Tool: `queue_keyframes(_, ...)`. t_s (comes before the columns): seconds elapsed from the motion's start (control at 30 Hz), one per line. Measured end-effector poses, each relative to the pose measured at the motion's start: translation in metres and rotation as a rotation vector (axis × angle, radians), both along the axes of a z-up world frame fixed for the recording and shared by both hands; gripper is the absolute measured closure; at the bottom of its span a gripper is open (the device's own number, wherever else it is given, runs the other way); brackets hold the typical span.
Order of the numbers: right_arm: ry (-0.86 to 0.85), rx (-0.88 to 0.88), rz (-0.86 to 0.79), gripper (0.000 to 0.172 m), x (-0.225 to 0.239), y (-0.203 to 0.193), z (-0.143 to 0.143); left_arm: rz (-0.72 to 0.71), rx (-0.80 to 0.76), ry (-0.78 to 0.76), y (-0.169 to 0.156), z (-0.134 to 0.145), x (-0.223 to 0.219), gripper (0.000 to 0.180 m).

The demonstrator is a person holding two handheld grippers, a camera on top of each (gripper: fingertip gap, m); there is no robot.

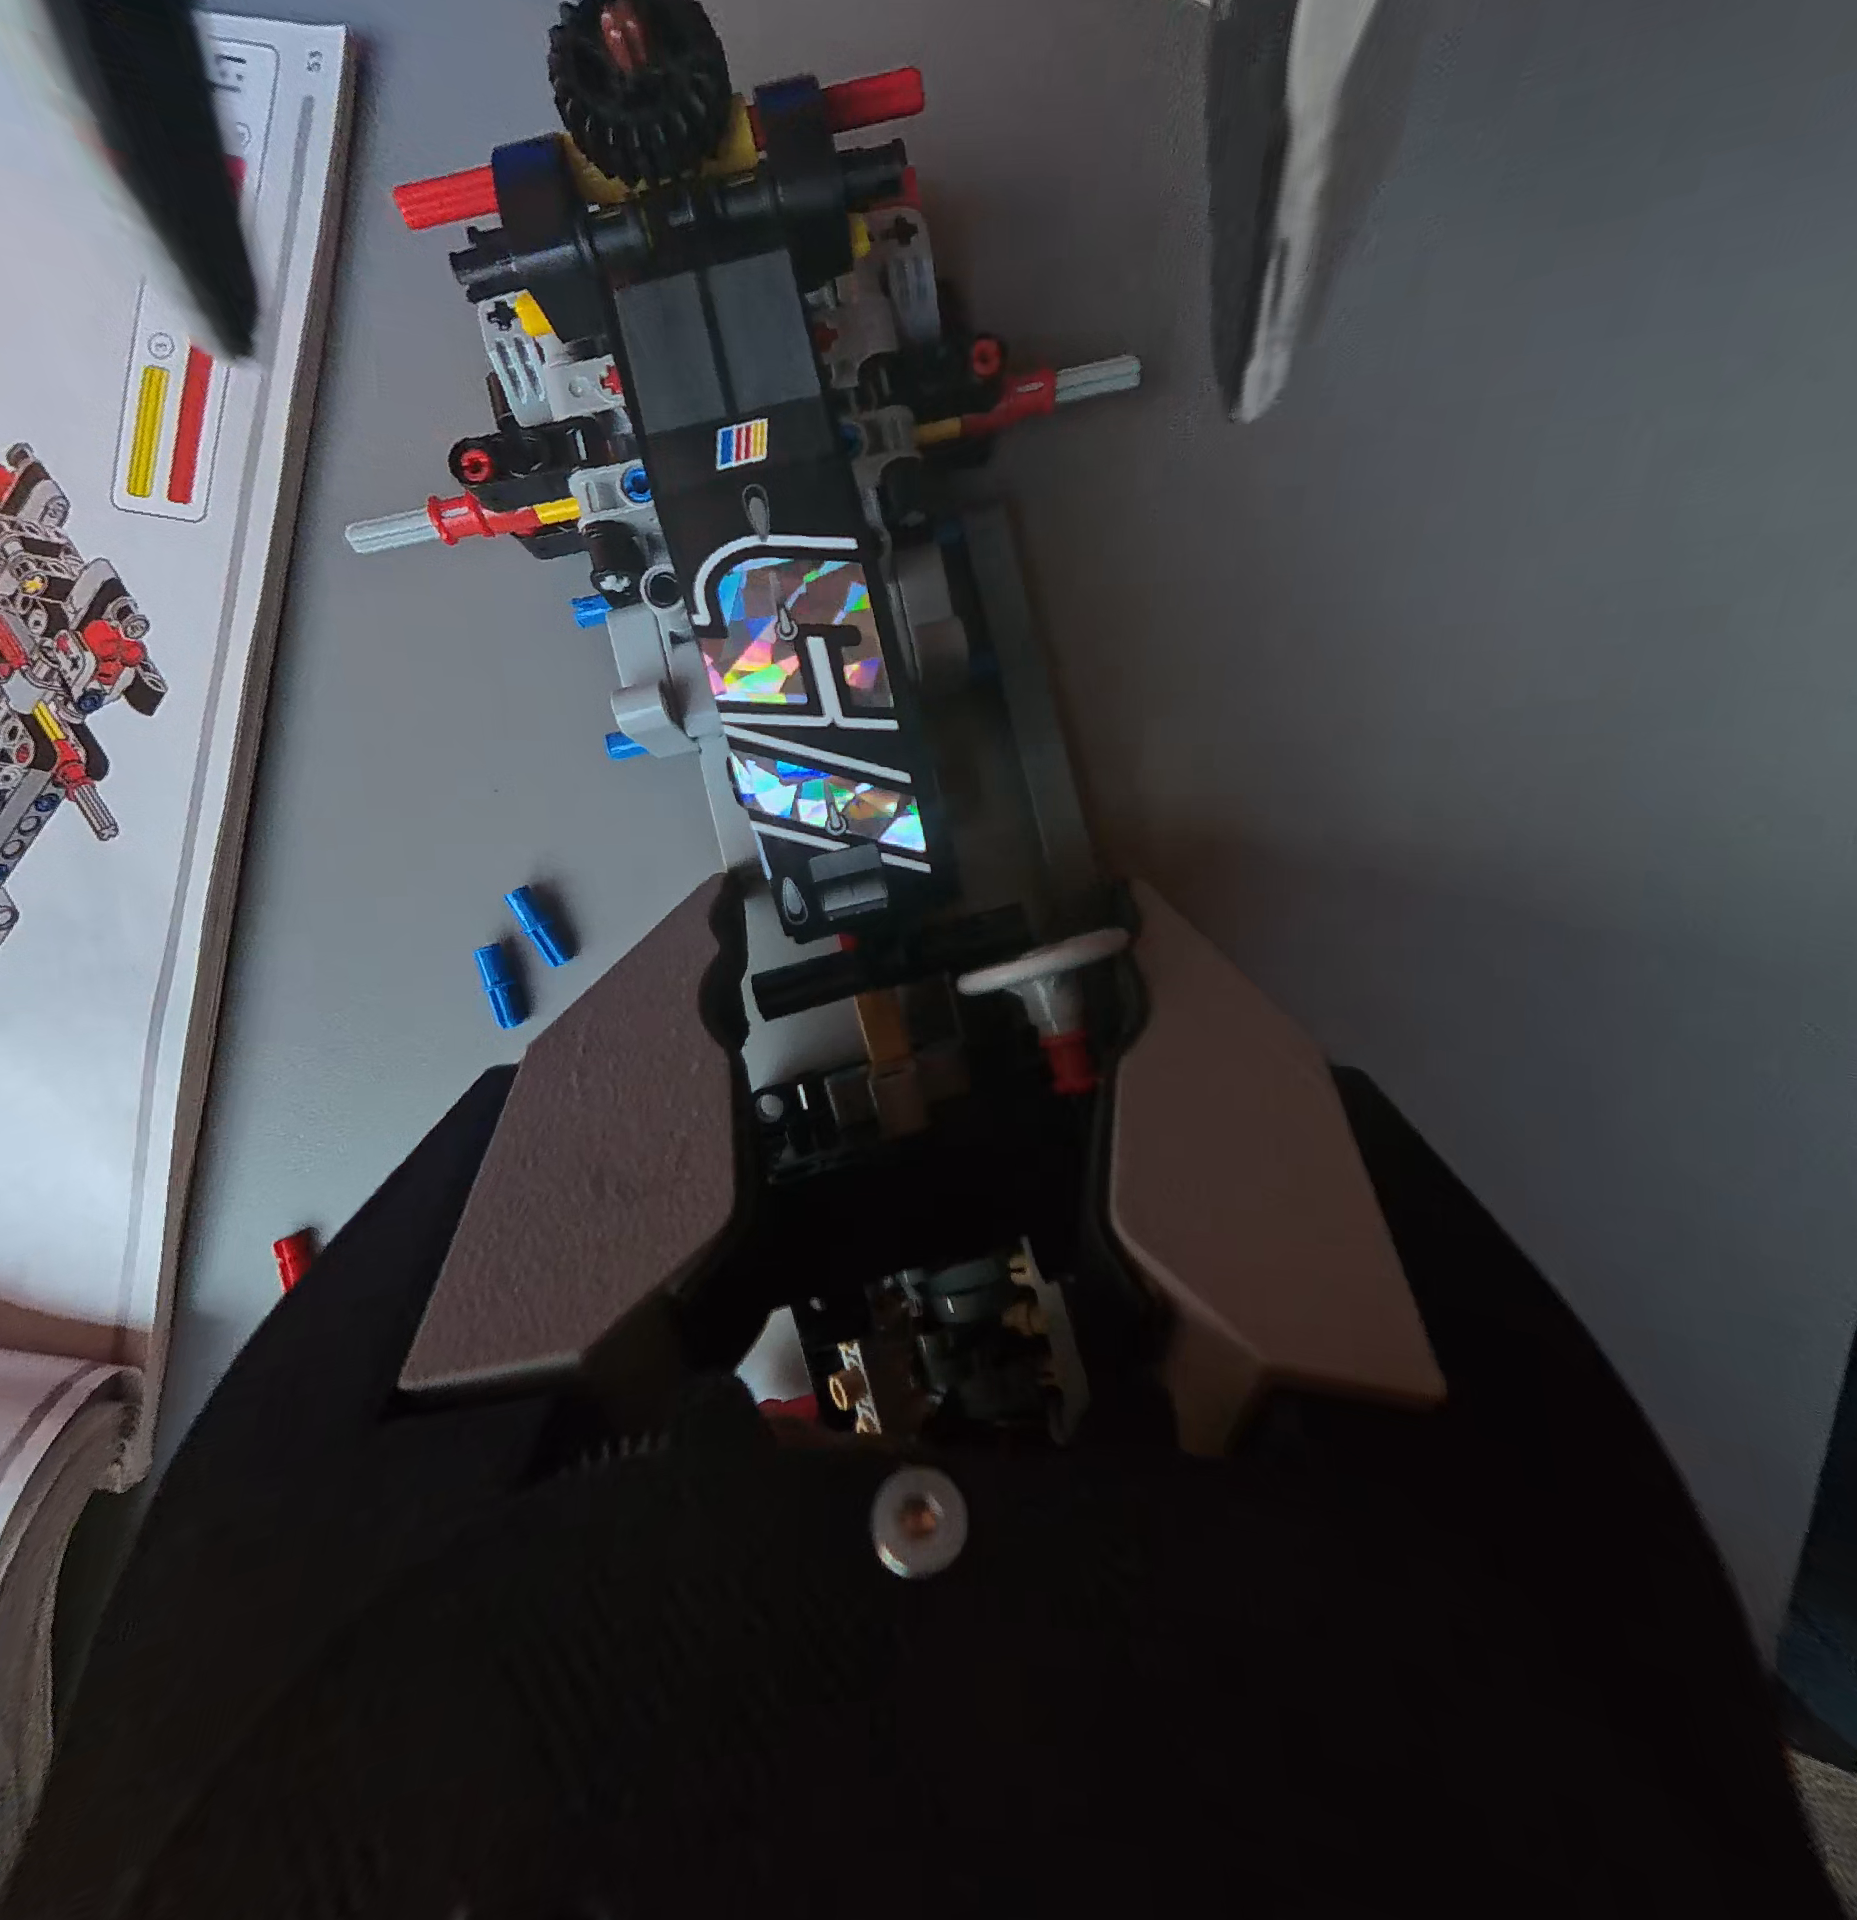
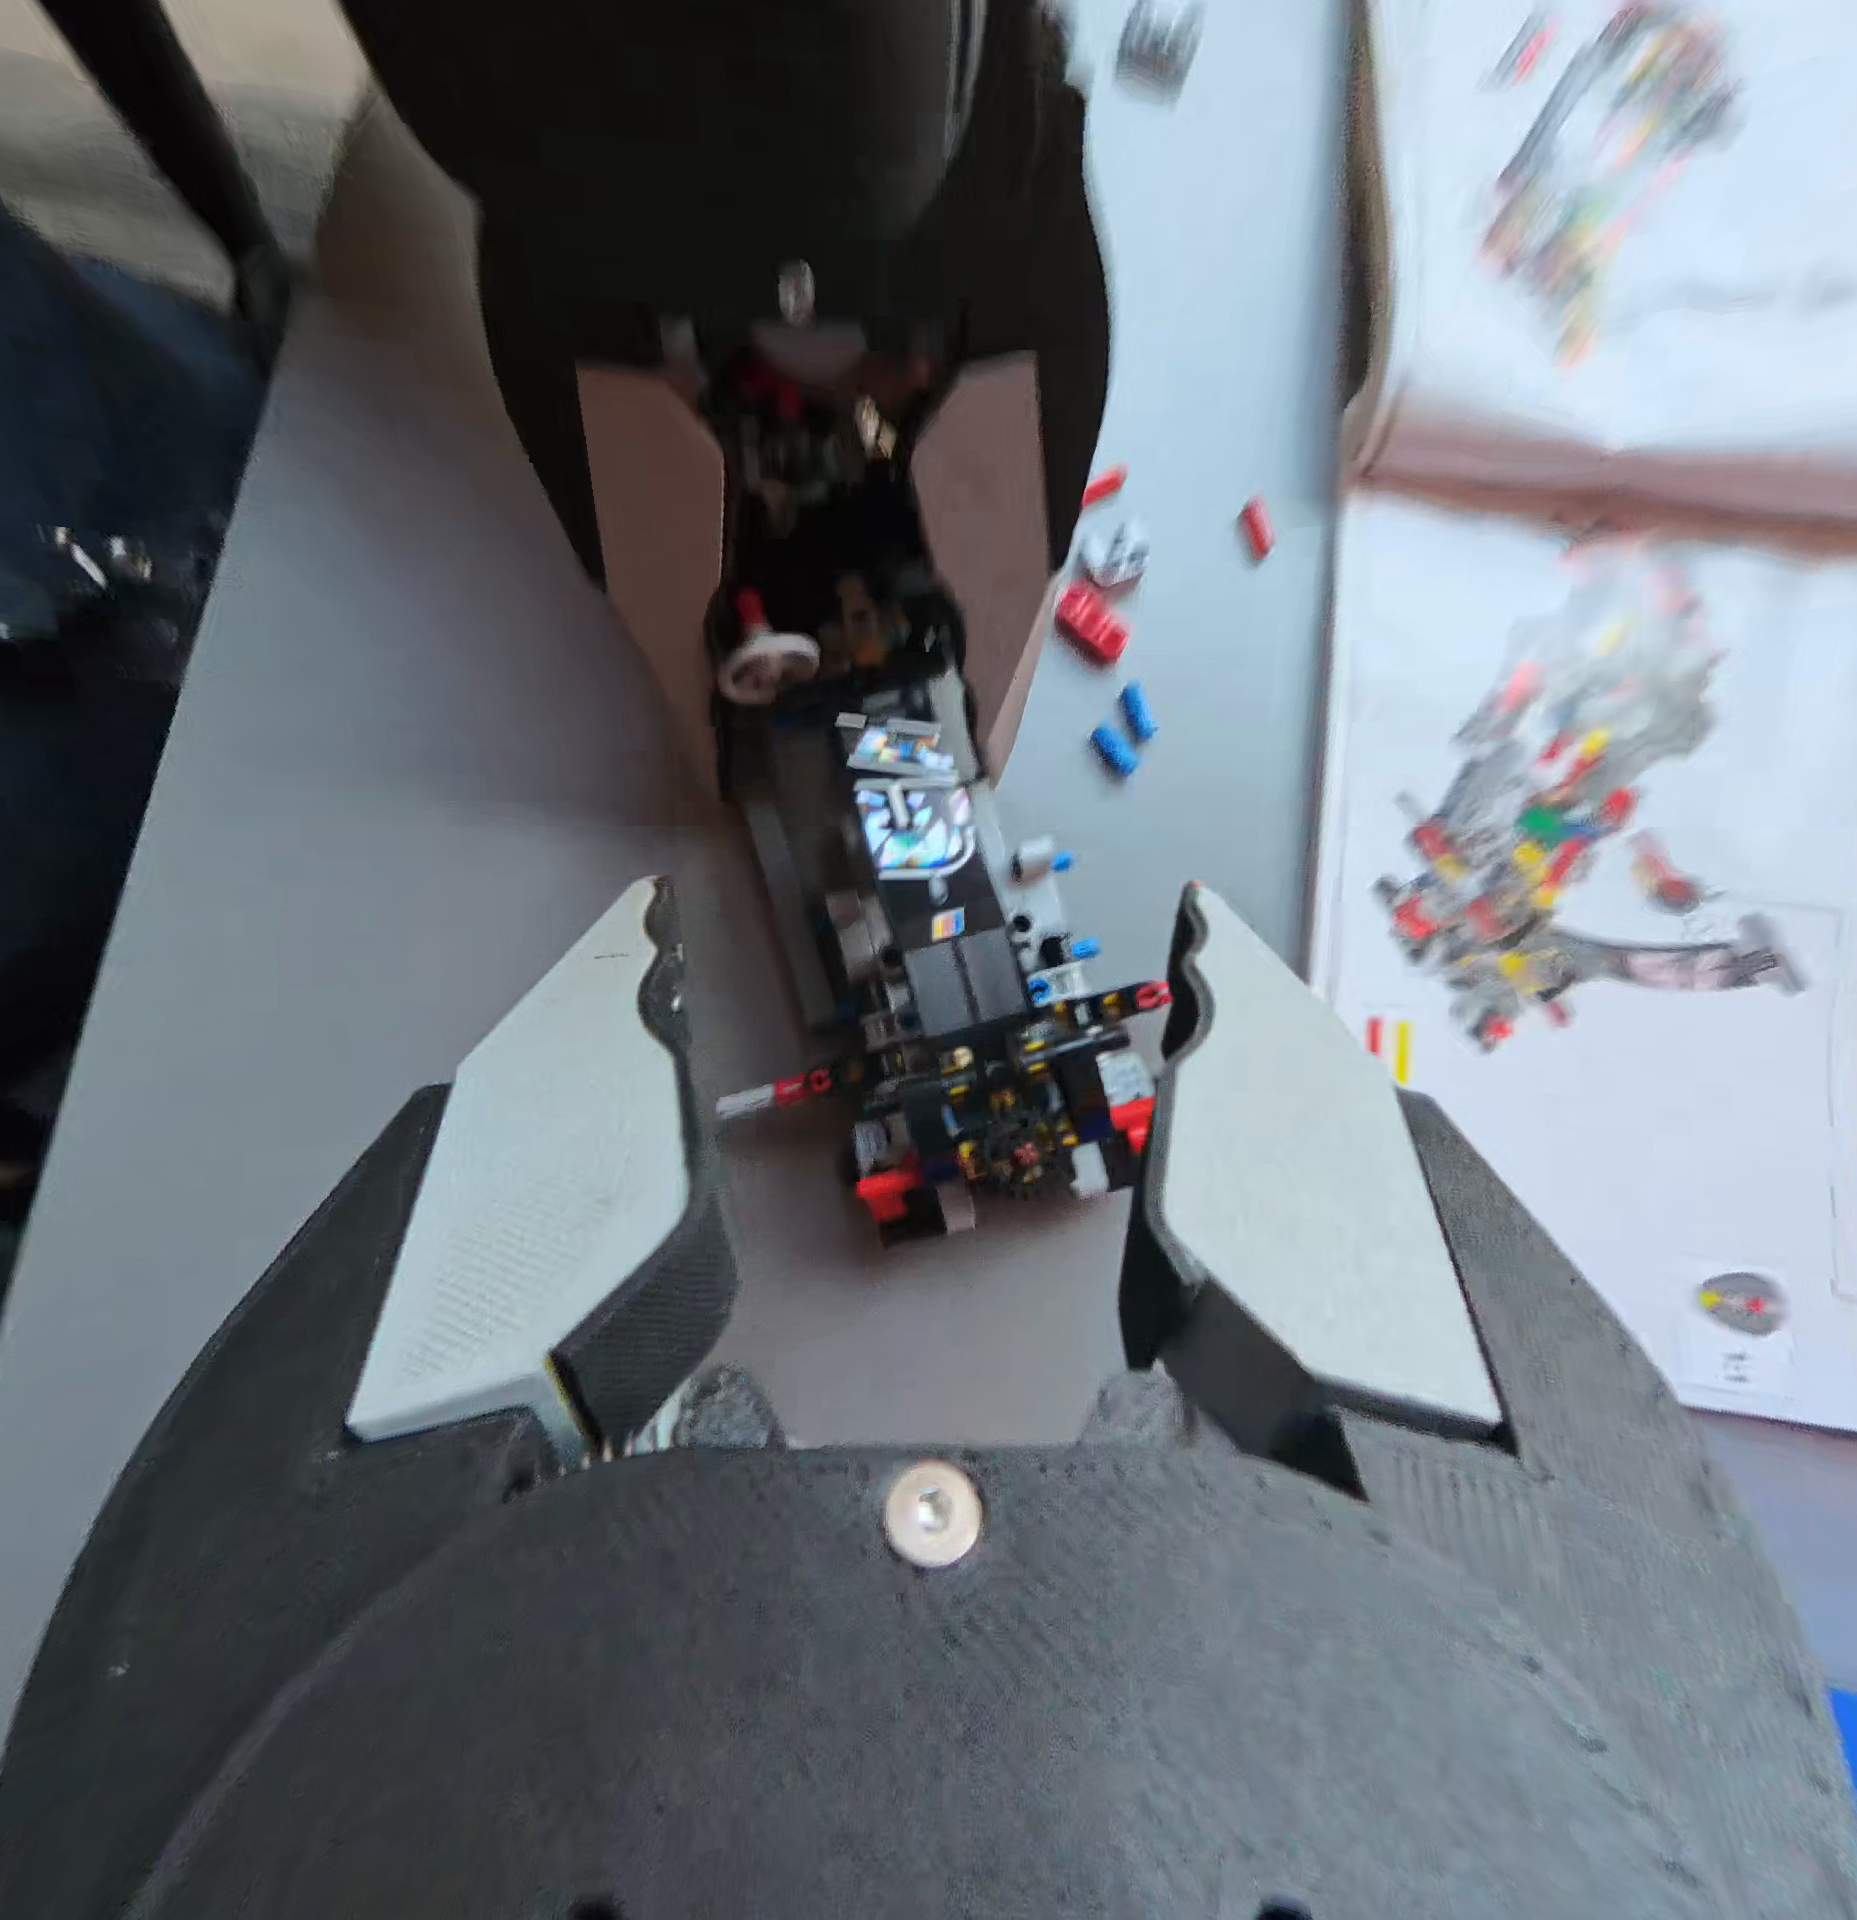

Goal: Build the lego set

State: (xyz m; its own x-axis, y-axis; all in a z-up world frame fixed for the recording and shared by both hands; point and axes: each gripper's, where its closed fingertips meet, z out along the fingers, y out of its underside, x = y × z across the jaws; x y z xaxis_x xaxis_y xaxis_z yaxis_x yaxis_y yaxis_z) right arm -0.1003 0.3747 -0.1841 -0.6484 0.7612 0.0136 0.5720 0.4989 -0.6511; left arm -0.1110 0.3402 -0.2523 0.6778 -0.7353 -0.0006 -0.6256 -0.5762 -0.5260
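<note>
- A hobby or model-building desk: a plain grey bench [image 1: 1423, 623].
- An open instruction booklet [image 1: 93, 727] lies there.
- Loose blue pins [image 1: 524, 951] beside a half-built brick car chassis [image 1: 789, 582].

Model car [image 1: 789, 623] on table [image 1: 1423, 727]; booklet [image 1: 93, 727] probably alongside, pins [image 1: 519, 951] between.

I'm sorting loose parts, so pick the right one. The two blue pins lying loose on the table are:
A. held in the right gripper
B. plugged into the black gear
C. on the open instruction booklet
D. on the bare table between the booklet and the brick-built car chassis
D: the two blue pins lie on the grey table, between the instruction booklet and the car chassis, touching neither.
</note>
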Motion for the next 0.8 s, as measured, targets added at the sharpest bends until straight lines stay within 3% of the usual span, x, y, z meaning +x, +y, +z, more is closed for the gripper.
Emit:
queue_keyframes(0.1,-0.184,0.031,0.01,0.07,0.003,-0.006,-0.024,0.0,0.012,0.0,0.001,0.0,0.0,0.111)
queue_keyframes(0.27,-0.332,0.134,-0.007,0.075,0.004,0.0,-0.056,0.003,0.073,0.017,0.003,0.002,-0.002,0.106)
queue_keyframes(0.43,-0.295,0.215,0.039,0.08,-0.008,-0.004,-0.062,-0.019,0.121,0.033,0.003,0.004,-0.002,0.104)
queue_keyframes(0.57,-0.283,0.258,0.102,0.061,0.002,0.0,-0.077,0.003,0.128,0.047,0.003,0.005,-0.002,0.102)
queue_keyframes(0.7,-0.252,0.243,0.139,0.059,0.003,-0.005,-0.078,0.079,0.095,0.01,0.002,0.003,-0.004,0.101)
queue_keyframes(0.8,-0.237,0.238,0.146,0.079,0.001,-0.001,-0.075,0.078,0.02,-0.018,-0.001,0.0,-0.003,0.102)
